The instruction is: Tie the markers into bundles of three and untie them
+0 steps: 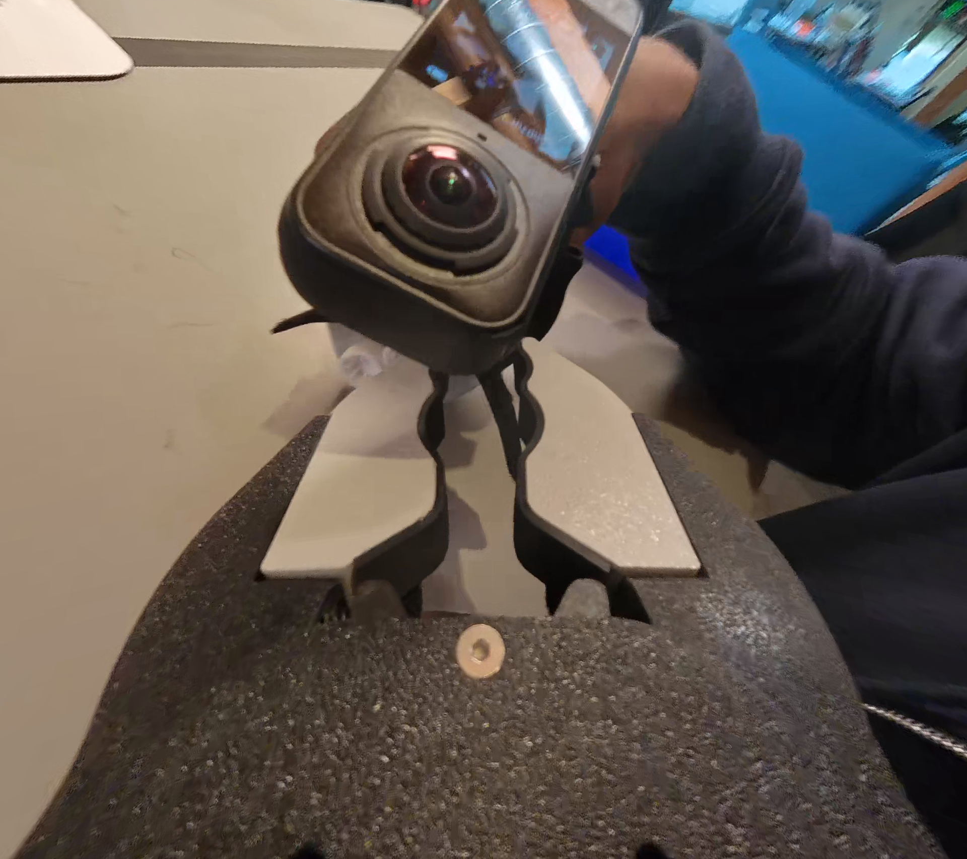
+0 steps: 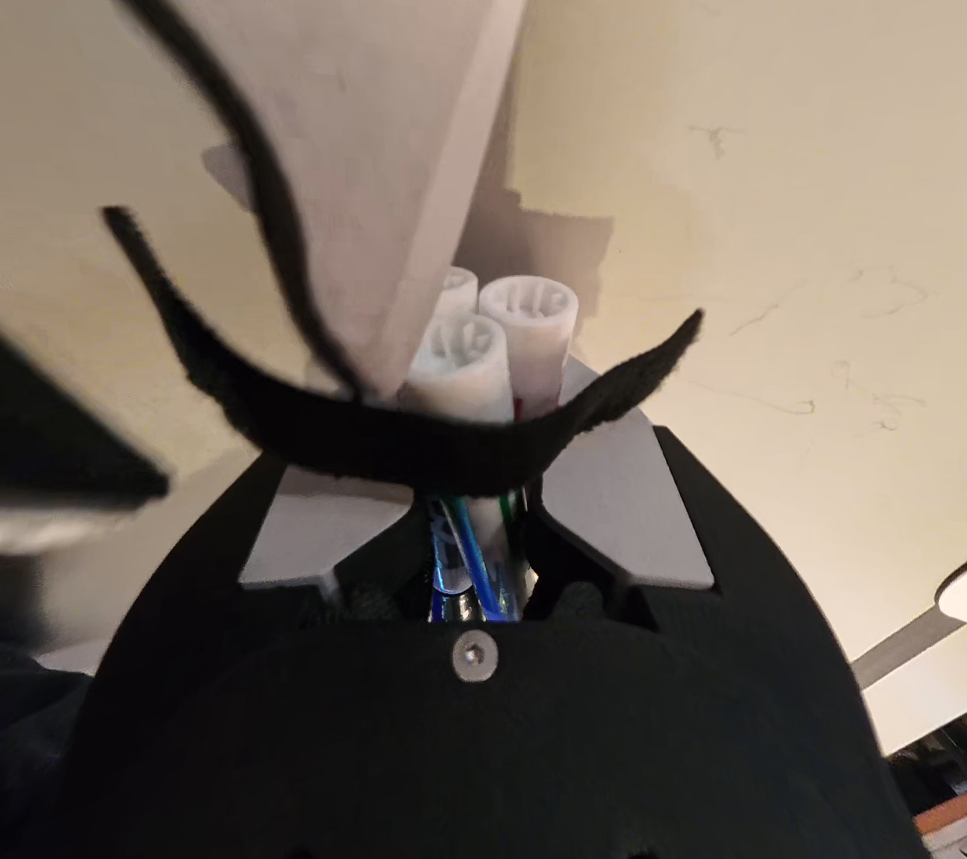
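Right wrist view: three markers [image 2: 492, 363] stand bundled at frame centre between the jaws, above the desk [image 2: 759, 154]. A strap [image 2: 418, 447] crosses in front of them; the other gripper's finger [image 2: 377, 127] descends from the upper centre, touching the strap.

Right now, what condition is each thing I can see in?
Markers: three white ones packed together, held in the right tool.
Black strap: draped across the markers, ends loose, not fastened.
Left tool: fingers close together around a thin black strip.
Table: pale, faintly scuffed.
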`<action>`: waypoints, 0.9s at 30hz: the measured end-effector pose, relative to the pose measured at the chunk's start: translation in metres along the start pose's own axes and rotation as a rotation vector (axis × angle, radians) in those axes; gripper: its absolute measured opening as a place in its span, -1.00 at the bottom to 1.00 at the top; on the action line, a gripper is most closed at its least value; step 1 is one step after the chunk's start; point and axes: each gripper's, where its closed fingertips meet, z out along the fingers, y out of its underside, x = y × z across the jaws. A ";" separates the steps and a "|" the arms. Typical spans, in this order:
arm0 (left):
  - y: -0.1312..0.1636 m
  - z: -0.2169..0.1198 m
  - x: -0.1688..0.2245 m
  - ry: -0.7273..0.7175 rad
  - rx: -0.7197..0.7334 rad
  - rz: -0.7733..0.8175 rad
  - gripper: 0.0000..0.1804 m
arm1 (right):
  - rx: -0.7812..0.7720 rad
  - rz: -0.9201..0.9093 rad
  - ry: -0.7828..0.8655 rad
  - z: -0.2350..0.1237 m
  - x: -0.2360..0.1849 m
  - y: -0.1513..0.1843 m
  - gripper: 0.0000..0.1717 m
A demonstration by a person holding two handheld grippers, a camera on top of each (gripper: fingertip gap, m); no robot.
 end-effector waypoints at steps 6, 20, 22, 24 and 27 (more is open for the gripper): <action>-0.008 -0.004 -0.003 0.018 0.111 -0.055 -0.69 | 0.001 -0.006 -0.003 0.000 -0.002 -0.003 -0.53; 0.003 -0.008 -0.013 -0.059 0.165 0.189 -0.14 | 0.012 0.005 -0.014 -0.001 -0.003 -0.004 -0.53; -0.001 -0.006 -0.013 -0.034 0.185 0.190 -0.09 | 0.016 0.003 -0.012 -0.002 -0.003 -0.005 -0.54; -0.007 -0.003 -0.014 -0.009 0.209 0.204 -0.09 | 0.025 0.001 -0.012 -0.003 -0.003 -0.006 -0.53; -0.014 0.002 -0.023 -0.007 0.223 0.219 -0.09 | 0.034 0.002 -0.007 -0.004 -0.002 -0.007 -0.53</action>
